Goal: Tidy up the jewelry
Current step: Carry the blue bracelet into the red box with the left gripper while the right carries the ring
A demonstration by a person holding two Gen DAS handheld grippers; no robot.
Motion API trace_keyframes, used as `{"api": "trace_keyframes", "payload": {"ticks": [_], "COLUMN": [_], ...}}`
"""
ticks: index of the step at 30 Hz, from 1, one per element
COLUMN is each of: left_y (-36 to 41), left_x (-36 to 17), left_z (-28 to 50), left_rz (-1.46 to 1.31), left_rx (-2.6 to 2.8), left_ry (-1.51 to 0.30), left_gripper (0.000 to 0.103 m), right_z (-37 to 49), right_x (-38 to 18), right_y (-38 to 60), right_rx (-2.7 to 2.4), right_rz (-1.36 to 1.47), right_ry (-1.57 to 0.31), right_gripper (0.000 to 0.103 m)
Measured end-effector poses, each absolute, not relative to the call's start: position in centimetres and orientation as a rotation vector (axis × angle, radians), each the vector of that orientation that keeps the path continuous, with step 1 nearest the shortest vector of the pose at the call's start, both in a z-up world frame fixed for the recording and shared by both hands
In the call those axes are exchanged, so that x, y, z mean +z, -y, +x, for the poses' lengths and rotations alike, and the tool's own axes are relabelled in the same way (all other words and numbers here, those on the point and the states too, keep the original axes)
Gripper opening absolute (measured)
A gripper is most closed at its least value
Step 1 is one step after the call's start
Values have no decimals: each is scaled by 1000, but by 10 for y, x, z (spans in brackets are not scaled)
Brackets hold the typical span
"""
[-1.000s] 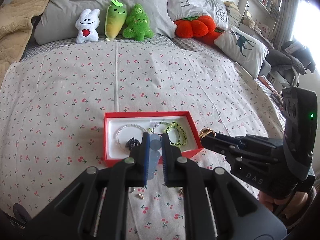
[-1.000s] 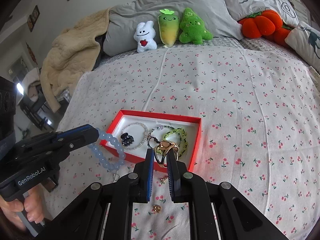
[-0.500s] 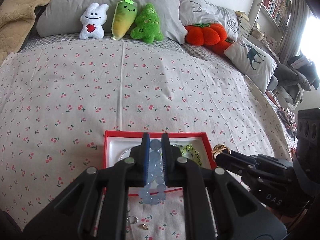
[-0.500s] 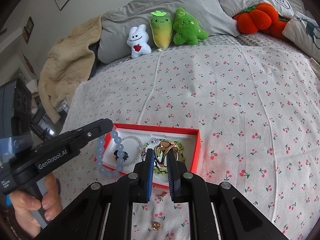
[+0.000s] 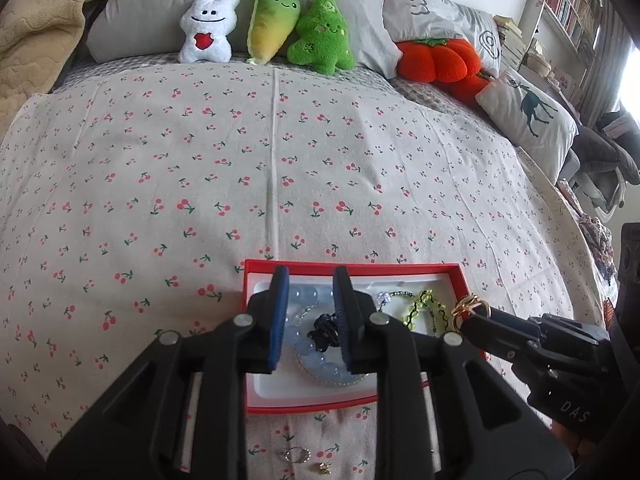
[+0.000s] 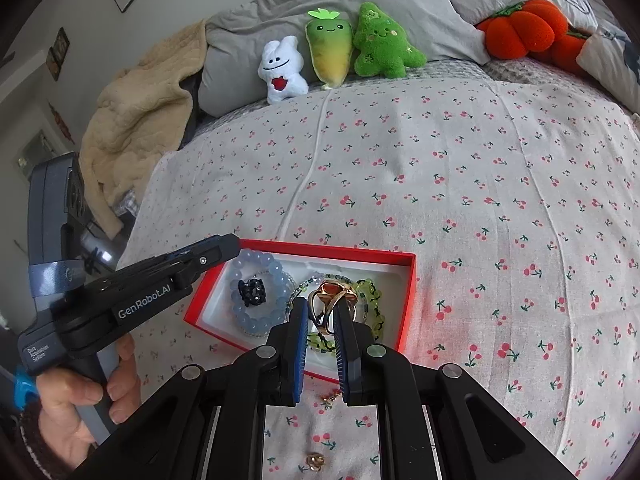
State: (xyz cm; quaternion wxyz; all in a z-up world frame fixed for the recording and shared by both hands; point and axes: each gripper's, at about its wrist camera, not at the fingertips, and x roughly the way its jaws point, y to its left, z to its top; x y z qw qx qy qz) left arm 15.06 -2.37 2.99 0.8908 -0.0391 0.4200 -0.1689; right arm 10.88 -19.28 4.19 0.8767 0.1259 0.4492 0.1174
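Blue bead bracelet (image 5: 316, 354) lay in the red box (image 5: 308, 404) beneath the left gripper (image 5: 308, 316), whose jaws had just been opening, now apart. Right gripper (image 6: 322, 320) clamped the gold ring (image 6: 332, 300) above the box; it should lower before releasing.

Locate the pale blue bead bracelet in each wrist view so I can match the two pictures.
Left wrist view: pale blue bead bracelet lies low centre, in the red box, seen between the left tool's fingers.
Right wrist view: it lies left of centre, at the box's left end.
Shared landmark: the black charm inside its loop.
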Motion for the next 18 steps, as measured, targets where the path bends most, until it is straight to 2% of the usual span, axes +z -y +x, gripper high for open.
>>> {"api": "trace_keyframes", "payload": {"ticks": [4,10,18], "left_y": [16,1,-15], "left_x": [36,42,36], "left_z": [142,121,86], "left_rz": [-82,-53,21], "left_rx": [-338,-302,-246], "left_ry": [-870,-896,-961], "left_gripper": [47,66,78], "right_z": [113,116,115], "right_x": [38,28,27], "right_y": [189,187,183], "right_rx": [235,211,208], "right_rz": [250,227,179], "right_ry": [-957,-996,-1010], "right_gripper": [13,13,14]}}
